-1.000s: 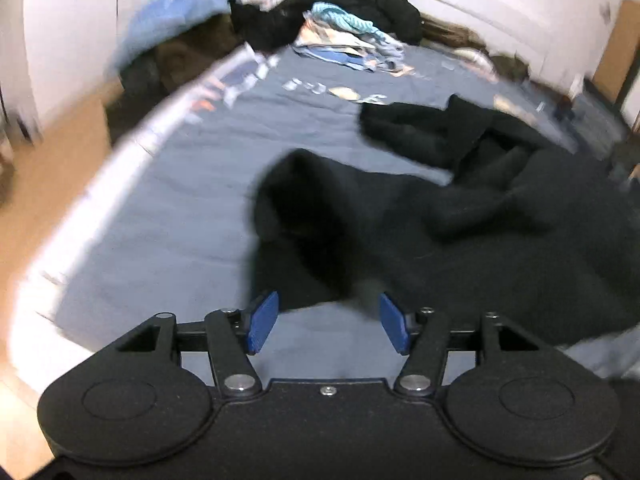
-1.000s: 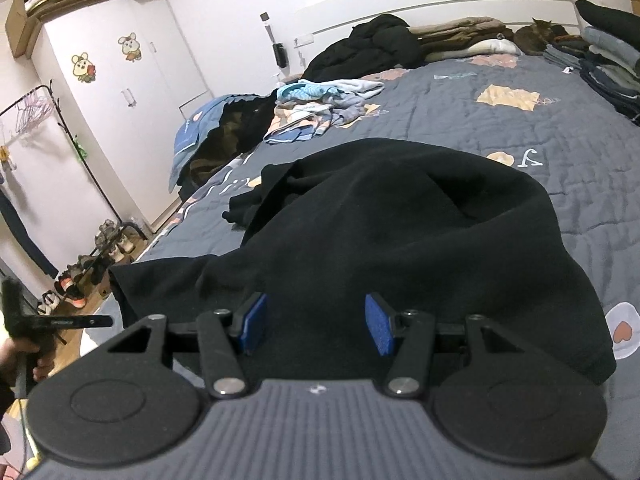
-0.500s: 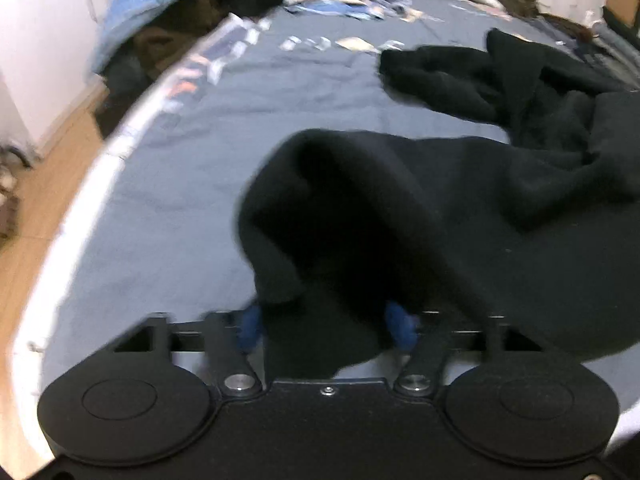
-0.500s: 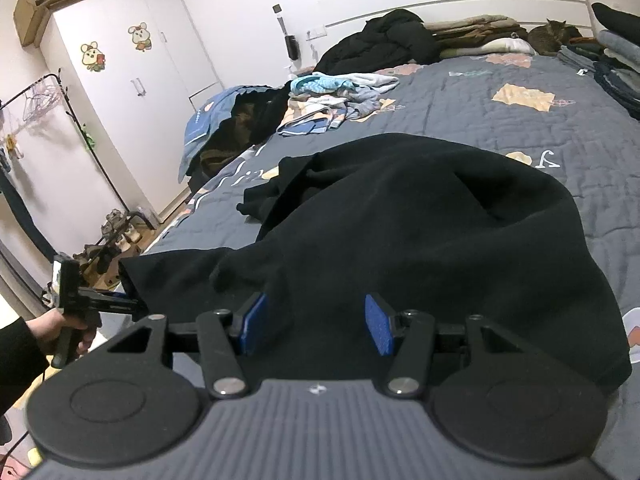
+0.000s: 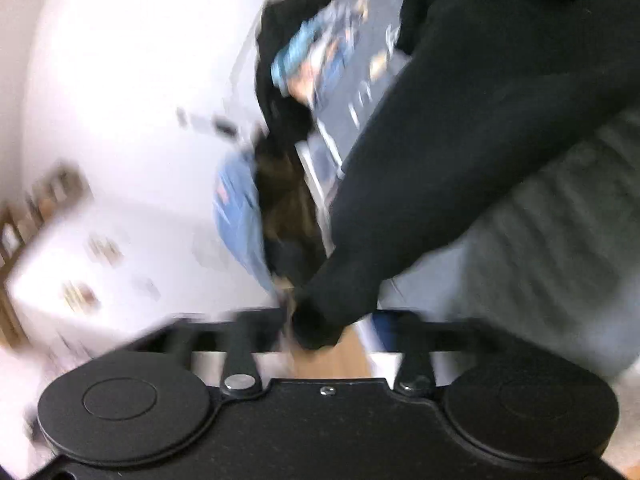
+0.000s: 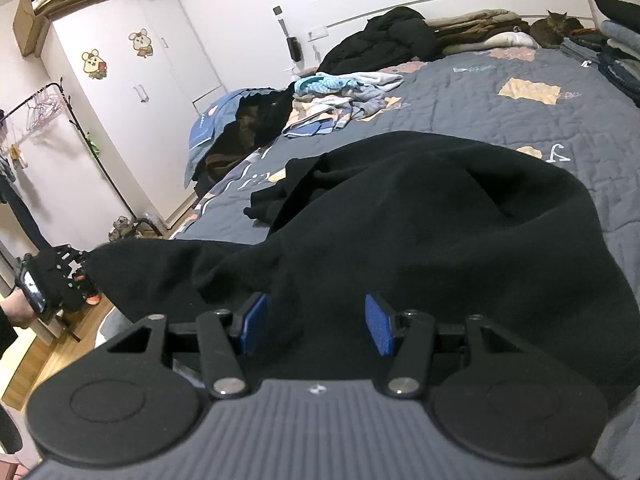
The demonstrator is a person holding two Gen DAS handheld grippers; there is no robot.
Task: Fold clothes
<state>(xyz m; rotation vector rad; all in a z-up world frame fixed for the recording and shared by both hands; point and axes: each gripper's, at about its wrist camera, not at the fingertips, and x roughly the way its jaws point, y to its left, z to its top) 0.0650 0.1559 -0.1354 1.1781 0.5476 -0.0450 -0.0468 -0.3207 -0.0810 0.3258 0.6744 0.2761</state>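
Observation:
A black sweater (image 6: 440, 220) lies crumpled on the grey quilted bed (image 6: 500, 120). Its near-left part is drawn out past the bed's edge to my left gripper (image 6: 60, 276), which a hand holds low at the left. The left wrist view is blurred and rolled: a bunched tip of the sweater (image 5: 480, 140) hangs between the jaws of the left gripper (image 5: 332, 328). Those jaws are opening, and a gap shows beside the right pad (image 5: 384, 330). My right gripper (image 6: 316, 324) stands open over the sweater's near hem, with both blue pads bare.
Loose clothes (image 6: 340, 92) and a black jacket (image 6: 384, 40) are heaped at the head of the bed. A cat (image 6: 556, 28) and folded stacks (image 6: 616, 52) are at the far right. A white wardrobe (image 6: 132, 92), a clothes rack (image 6: 52, 120) and wooden floor lie to the left.
The left gripper closed on the sweater's edge, rolled sharply and drew the fabric out past the bed's left edge; its jaws now stand wider. The right gripper stayed put.

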